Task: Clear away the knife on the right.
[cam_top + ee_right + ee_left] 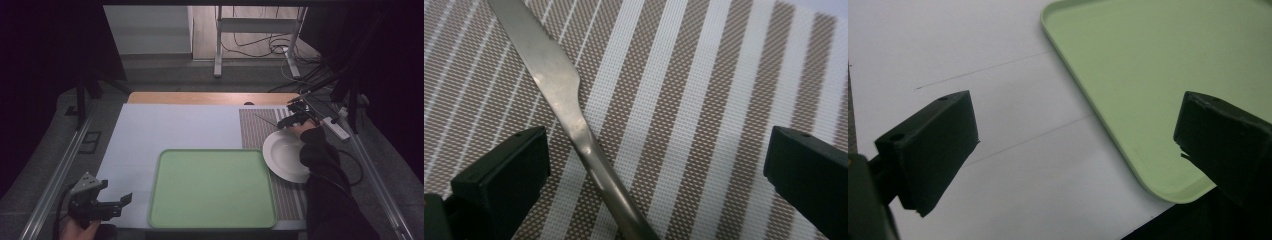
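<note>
Lying flat on the striped placemat (704, 100), the knife (559, 95) is running from the upper left of the right gripper view down to the bottom centre, blade up-frame and handle passing between the jaws. In the high view the knife (265, 120) is showing as a thin dark line in the upper right, on the placemat (255, 132), just above and left of the white plate (285, 155). The right gripper (649, 165) is sitting low over the handle with its jaws spread wide; neither pad is touching the metal, and the handle is lying nearer the left jaw. In the high view the right gripper (295, 119) is sitting at the knife's near end, beside the plate's upper rim.

Judging the step: the knife is resting loose on the placemat, so this is looking like either a just-finished placement beside the plate or the start of a pick; can't tell which.

Next move, if picking: centring the jaws on the handle, then closing square across it, since a thin flat handle may slip or pivot. If placing: lifting straight off without nudging it.

The left gripper (107, 207) is hanging idle at the lower left of the high view, jaws spread, nothing between them, over the white table (998, 60) just beside the corner of the green tray (1148, 75).
</note>
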Tool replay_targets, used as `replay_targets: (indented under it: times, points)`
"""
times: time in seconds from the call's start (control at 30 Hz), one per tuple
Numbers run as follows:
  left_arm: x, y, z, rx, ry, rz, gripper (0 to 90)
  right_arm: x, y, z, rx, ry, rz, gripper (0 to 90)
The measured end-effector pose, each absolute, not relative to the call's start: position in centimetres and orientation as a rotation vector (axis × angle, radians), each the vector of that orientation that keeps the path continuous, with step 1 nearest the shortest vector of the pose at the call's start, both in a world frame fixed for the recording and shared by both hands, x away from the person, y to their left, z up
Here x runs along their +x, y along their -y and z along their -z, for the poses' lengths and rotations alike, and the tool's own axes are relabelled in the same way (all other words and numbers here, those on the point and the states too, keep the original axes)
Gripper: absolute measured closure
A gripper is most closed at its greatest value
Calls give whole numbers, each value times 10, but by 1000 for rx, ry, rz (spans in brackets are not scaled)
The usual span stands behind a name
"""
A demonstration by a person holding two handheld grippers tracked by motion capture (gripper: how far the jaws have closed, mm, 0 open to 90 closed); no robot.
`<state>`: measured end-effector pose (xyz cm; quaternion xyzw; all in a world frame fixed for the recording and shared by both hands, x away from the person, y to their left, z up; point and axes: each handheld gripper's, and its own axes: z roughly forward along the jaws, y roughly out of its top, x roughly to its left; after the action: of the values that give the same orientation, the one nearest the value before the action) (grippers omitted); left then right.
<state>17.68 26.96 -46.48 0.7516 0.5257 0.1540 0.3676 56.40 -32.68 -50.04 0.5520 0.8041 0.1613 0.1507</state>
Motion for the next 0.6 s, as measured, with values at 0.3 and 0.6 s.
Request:
replay_targets:
  times: [0.3,0.6]
  points:
    - [176,-270,465,1932,-1348,-397,37,559,341,497,1501,-2396,-492,428]
    - [177,-270,465,1931,-1349,-397,37,555,343,493,1419,-2487,-487,805]
